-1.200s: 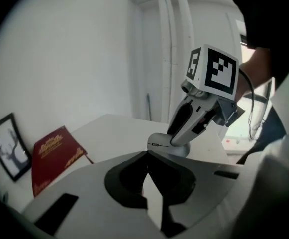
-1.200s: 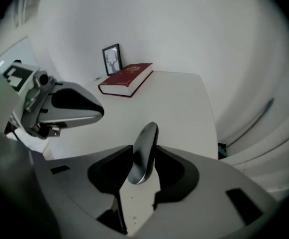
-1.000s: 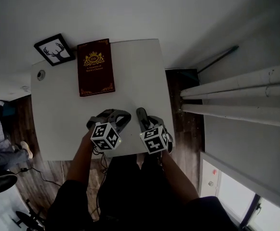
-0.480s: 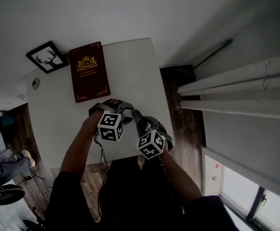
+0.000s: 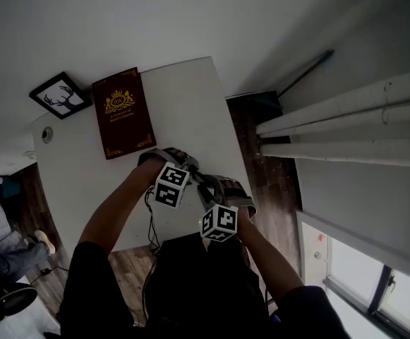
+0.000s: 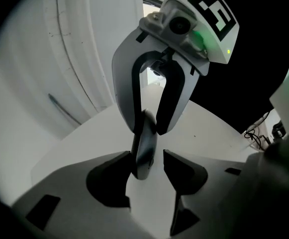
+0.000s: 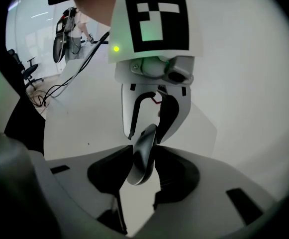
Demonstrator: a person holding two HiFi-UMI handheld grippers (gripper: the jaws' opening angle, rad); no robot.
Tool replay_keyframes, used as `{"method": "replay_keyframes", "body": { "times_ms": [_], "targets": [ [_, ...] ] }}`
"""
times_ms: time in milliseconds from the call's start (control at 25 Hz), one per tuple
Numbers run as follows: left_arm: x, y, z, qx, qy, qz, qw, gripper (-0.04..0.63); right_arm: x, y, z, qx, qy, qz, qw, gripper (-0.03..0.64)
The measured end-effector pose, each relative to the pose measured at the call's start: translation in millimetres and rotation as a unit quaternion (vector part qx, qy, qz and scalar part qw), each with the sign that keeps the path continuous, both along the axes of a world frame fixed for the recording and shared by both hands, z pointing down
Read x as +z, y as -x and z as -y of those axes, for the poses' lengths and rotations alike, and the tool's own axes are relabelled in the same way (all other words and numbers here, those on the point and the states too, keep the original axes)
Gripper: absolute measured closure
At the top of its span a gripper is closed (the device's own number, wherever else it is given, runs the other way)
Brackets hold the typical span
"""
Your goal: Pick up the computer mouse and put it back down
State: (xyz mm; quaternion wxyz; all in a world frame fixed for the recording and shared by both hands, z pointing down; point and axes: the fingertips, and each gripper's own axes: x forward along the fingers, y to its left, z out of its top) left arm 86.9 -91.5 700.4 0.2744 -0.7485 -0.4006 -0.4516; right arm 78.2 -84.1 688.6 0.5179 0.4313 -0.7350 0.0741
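**Item:** computer mouse. It stood on edge over the near edge of the table, toward the right corner, and was judged to be clear of the surface. Both gripper views showed it edge-on, with both pairs of jaws around it at once.

**Right gripper**: clamped on the mouse at a middling width, both jaws pressed against its sides.

**Left gripper**: its jaws had just been opening, from fully closed to their widest. The mouse stood between them. 1 jaw lay at or just beside its side and a clear gap showed at the other, so there was no grip.

**Change since 1 second before:** the 2 grippers, then side by side and apart at the near edge, had drawn together and met nose to nose over the same item.

**Reading:** the pick-up was done and the right gripper alone carried the mouse. The left looked set either to take the mouse over or to steady it, and which could not be told. The put-down had not yet begun.

**Also on the table:** 1 dark red book and 1 framed deer picture, both toward the far left corner and well apart from the grippers.
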Motion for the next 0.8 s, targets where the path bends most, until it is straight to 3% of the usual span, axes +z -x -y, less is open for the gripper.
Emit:
{"method": "replay_keyframes", "body": {
  "times_ms": [200, 520, 680, 800],
  "targets": [
    [11.1, -1.4, -10.0, 0.003, 0.018, 0.009, 0.9998, 0.388, 0.9, 4.5, -0.4, -0.047, -0.027, -0.04, 0.998, 0.468],
    [15.9, -3.3, -15.2, -0.002, 0.041, 0.014, 0.999, 0.391, 1.1, 5.8, -0.8, -0.083, -0.054, -0.048, 0.994, 0.466],
    [22.1, -1.0, -13.5, -0.02, 0.056, 0.009, 0.9982, 0.469, 1.5, 7.9, -2.9, -0.095, -0.059, -0.052, 0.992, 0.466],
    [21.3, 0.5, -12.9, -0.033, 0.067, 0.003, 0.9972, 0.469, -1.6, 8.6, -2.0, -0.098, -0.061, -0.053, 0.992, 0.466]
  ]
}}
